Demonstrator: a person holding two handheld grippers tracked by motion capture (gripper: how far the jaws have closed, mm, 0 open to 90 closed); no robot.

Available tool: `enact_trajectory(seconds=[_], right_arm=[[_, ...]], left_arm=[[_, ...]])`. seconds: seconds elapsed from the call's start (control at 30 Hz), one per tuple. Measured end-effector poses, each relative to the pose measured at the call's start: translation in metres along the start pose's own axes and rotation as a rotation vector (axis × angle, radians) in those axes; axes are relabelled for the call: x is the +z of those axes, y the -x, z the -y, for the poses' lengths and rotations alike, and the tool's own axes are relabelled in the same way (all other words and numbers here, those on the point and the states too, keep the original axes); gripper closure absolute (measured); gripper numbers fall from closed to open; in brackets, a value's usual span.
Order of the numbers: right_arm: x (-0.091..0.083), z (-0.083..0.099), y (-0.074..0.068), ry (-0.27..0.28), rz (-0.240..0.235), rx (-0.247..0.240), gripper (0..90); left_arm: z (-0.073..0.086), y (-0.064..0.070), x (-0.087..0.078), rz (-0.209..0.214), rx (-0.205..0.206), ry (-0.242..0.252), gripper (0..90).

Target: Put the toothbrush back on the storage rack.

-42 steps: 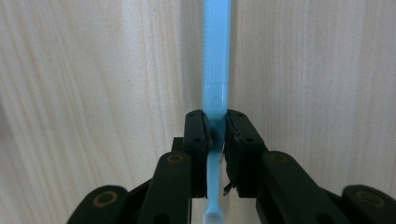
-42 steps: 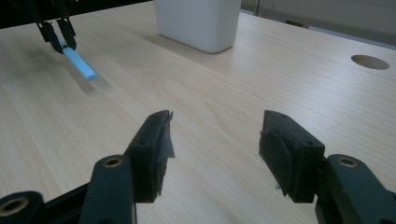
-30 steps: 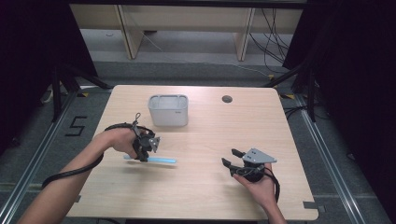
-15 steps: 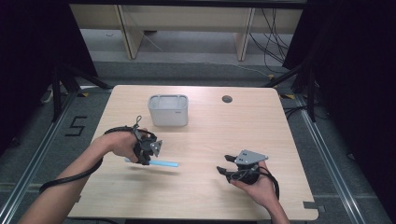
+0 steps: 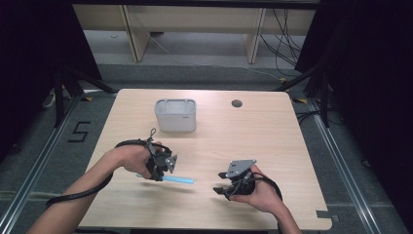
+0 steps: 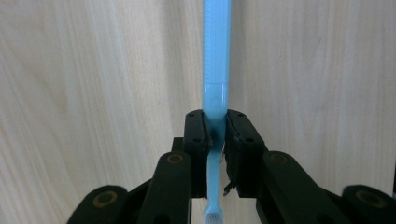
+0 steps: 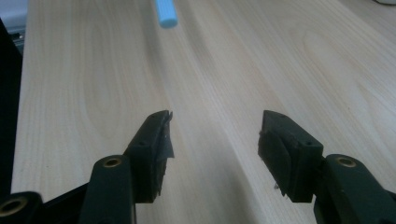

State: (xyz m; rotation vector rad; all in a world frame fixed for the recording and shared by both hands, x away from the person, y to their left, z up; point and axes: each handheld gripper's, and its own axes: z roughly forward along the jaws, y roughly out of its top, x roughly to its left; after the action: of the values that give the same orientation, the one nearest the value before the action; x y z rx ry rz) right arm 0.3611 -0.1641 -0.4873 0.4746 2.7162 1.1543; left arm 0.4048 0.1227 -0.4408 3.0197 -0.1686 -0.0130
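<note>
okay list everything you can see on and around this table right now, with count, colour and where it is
toothbrush: 1, light blue, near left part of the table, clamped in the left gripper
container: 1, grey, far left-centre of the table
table: 1, light wood, centre, with a dark round hole near its far edge
left gripper: 1, black, shut on the toothbrush
right gripper: 1, black, jaws apart, over bare wood at near right

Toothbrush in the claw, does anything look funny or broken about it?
Nothing looks broken. The left claw pinches the blue toothbrush at its thin neck, near the bristles, so the long handle sticks out. The right claw is open.
</note>
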Motion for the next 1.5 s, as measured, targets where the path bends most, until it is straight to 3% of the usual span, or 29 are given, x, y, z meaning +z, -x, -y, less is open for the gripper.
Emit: enact_trajectory(seconds=[0.03, 0.1, 0.17, 0.23, 0.33, 0.37, 0.4, 0.5, 0.53, 0.6, 0.63, 0.67, 0.73, 0.77, 0.93, 1.03, 1.07, 1.13, 1.17, 1.5], right_arm=[[0.000, -0.002, -0.002, -0.005, -0.010, 0.029, 44.1], [0.000, -0.005, -0.003, -0.003, -0.021, 0.020, 44.1], [-0.001, -0.009, -0.004, 0.002, -0.029, 0.023, 44.1], [0.001, -0.012, -0.004, 0.012, -0.040, -0.012, 44.2], [0.006, -0.016, -0.008, 0.013, -0.077, 0.012, 44.4], [0.009, -0.018, -0.007, 0.021, -0.075, -0.023, 44.5], [0.010, -0.018, -0.008, 0.027, -0.085, -0.016, 44.5], [0.016, -0.022, -0.010, 0.041, -0.112, -0.028, 44.6], [0.016, -0.023, -0.013, 0.030, -0.117, -0.006, 44.6], [0.020, -0.026, -0.013, 0.034, -0.125, -0.032, 44.8], [0.020, -0.026, -0.015, 0.022, -0.127, -0.004, 44.9], [0.021, -0.028, -0.014, 0.028, -0.115, -0.052, 45.1], [0.024, -0.029, -0.016, 0.021, -0.128, -0.018, 45.9], [0.025, -0.031, -0.015, 0.029, -0.124, -0.050, 46.6], [0.031, -0.034, -0.015, 0.021, -0.134, -0.065, 51.8], [0.035, -0.035, -0.017, 0.015, -0.153, -0.057, 55.3], [0.036, -0.036, -0.016, 0.017, -0.148, -0.075, 56.6], [0.037, -0.036, -0.019, 0.006, -0.157, -0.030, 58.8], [0.039, -0.037, -0.016, 0.018, -0.150, -0.072, 60.2], [0.044, -0.037, -0.017, 0.020, -0.175, -0.062, 72.5]], left_arm=[[-0.003, 0.001, 0.000, -0.003, 0.015, -0.006, 78.5], [-0.007, 0.003, 0.000, 0.002, 0.009, 0.008, 78.5], [-0.013, 0.004, 0.000, -0.001, 0.032, -0.003, 78.5], [-0.019, 0.007, 0.000, 0.002, 0.037, 0.006, 78.5], [-0.028, 0.009, -0.001, -0.001, 0.052, 0.013, 78.5], [-0.030, 0.009, -0.002, 0.000, 0.065, 0.003, 78.5], [-0.032, 0.008, -0.002, -0.002, 0.071, 0.002, 78.5], [-0.038, 0.008, 0.000, -0.005, 0.078, -0.007, 78.5], [-0.039, 0.010, 0.002, 0.002, 0.055, 0.015, 78.5], [-0.043, 0.009, 0.001, 0.000, 0.084, -0.006, 78.5], [-0.044, 0.009, 0.001, -0.001, 0.083, -0.006, 78.5], [-0.045, 0.009, 0.001, 0.000, 0.085, -0.007, 78.5], [-0.047, 0.011, 0.003, 0.002, 0.055, 0.018, 78.5], [-0.048, 0.009, 0.002, 0.000, 0.080, -0.004, 78.5], [-0.051, 0.010, 0.002, -0.001, 0.076, 0.001, 78.5], [-0.051, 0.012, 0.003, 0.001, 0.052, 0.025, 78.5], [-0.052, 0.012, 0.003, -0.002, 0.053, 0.025, 78.5], [-0.052, 0.010, 0.001, -0.005, 0.075, 0.007, 78.5], [-0.053, 0.010, 0.001, -0.006, 0.078, 0.007, 78.5], [-0.055, 0.012, -0.002, -0.014, 0.086, 0.016, 78.5]])
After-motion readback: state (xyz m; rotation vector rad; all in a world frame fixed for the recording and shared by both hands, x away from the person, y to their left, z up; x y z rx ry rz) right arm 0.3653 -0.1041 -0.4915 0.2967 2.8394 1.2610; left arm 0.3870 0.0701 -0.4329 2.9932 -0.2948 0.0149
